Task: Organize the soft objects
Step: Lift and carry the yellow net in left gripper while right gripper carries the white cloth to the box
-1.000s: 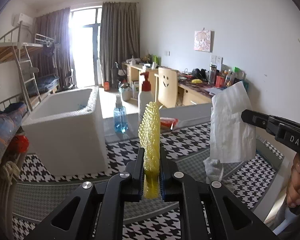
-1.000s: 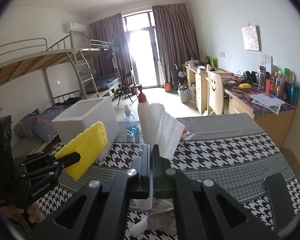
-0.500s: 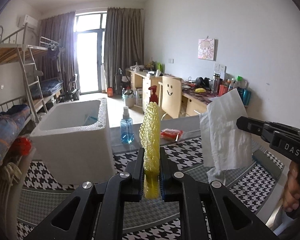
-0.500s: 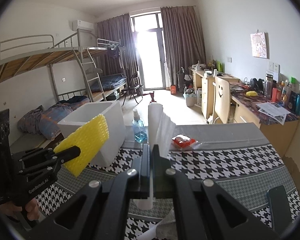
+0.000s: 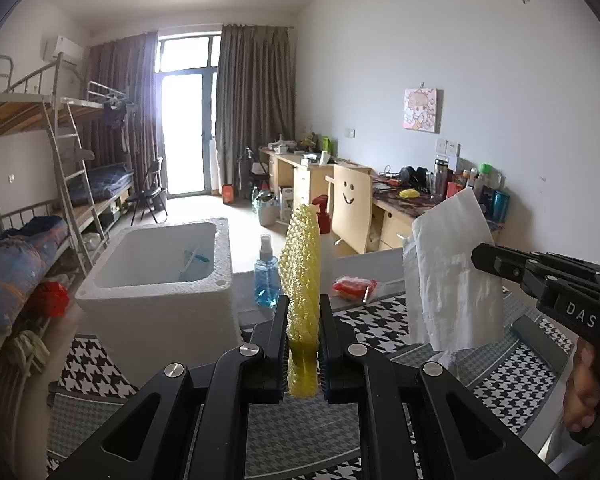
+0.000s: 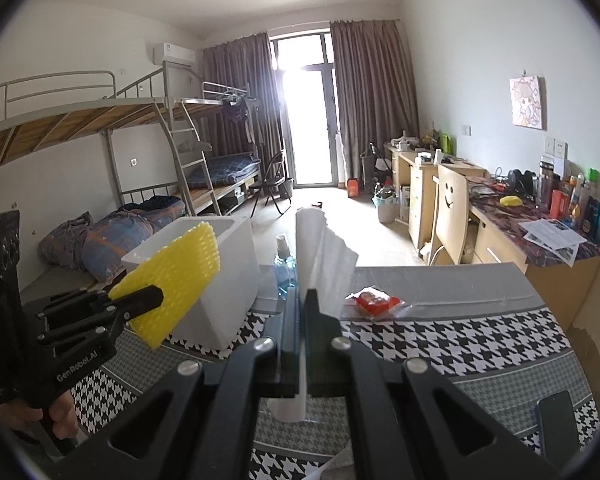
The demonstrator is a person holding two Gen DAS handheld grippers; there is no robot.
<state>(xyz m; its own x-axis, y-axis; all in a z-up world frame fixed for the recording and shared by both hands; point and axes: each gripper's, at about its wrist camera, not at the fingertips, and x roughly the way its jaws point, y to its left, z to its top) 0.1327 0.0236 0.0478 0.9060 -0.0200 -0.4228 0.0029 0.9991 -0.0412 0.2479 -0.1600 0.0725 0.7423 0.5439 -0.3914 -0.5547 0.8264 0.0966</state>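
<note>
The left tool (image 5: 303, 344) is clamped on a yellow sponge (image 5: 302, 276) standing upright above the houndstooth worktop (image 5: 500, 380), with the white foam box (image 5: 160, 304) ahead to its left, while the right tool (image 6: 300, 340) is clamped on a white tissue (image 6: 324, 256) beside it.

The left gripper (image 5: 303, 316) points slightly downward, its jaws clamped on a sponge (image 5: 301, 280). The right gripper (image 6: 301, 312) points likewise, jaws pinched on a tissue (image 6: 324, 252). A hand (image 6: 62, 416) grips the left handle; another hand (image 5: 584, 388) grips the right.
</note>
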